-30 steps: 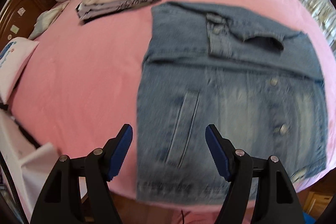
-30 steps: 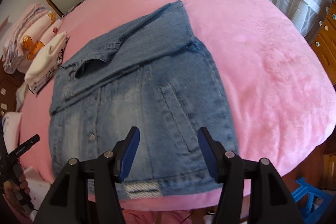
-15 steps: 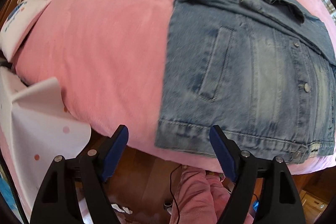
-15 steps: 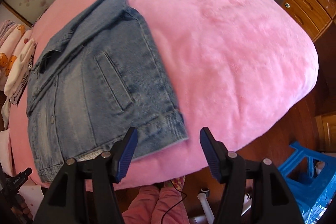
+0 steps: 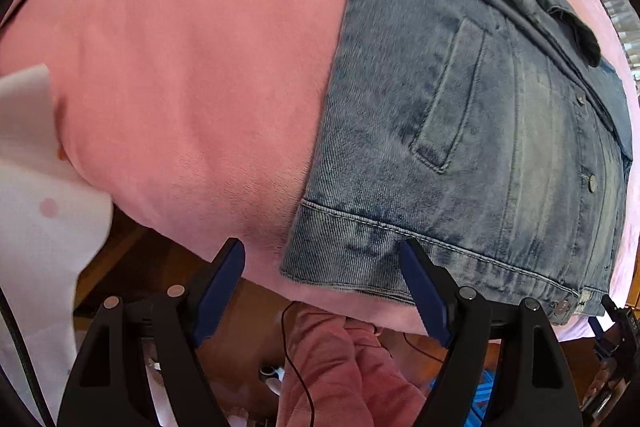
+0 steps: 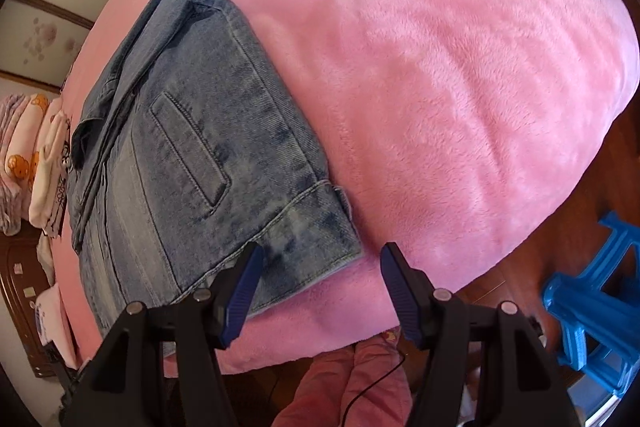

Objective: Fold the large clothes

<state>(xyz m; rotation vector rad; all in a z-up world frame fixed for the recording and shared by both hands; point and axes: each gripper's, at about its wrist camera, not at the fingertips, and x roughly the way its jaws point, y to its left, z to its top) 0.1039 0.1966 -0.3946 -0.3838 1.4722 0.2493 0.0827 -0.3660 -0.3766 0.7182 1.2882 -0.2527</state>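
Observation:
A blue denim jacket (image 5: pixel 460 115) lies flat on the pink bed cover (image 5: pixel 180 47), buttoned front up, sleeves tucked in, hem toward the bed's near edge. My left gripper (image 5: pixel 322 269) stands open over the hem's left corner; that corner lies between its blue pads without being pinched. In the right wrist view the same jacket (image 6: pixel 192 163) shows its right hem corner between the pads of my right gripper (image 6: pixel 320 263), which is open too. Both grippers point steeply down at the bed's edge.
Folded clothes (image 6: pixel 36 163) are stacked at the far left of the bed. A blue plastic stool (image 6: pixel 592 299) stands on the wooden floor to the right. A white dotted cloth (image 5: pixel 36 195) hangs at the left. A person's pink trouser legs (image 5: pixel 344 367) show below the bed edge.
Both grippers have sunk and drawn back toward the bed's near edge, from above the jacket's middle to its two hem corners. The left jaws have widened a little.

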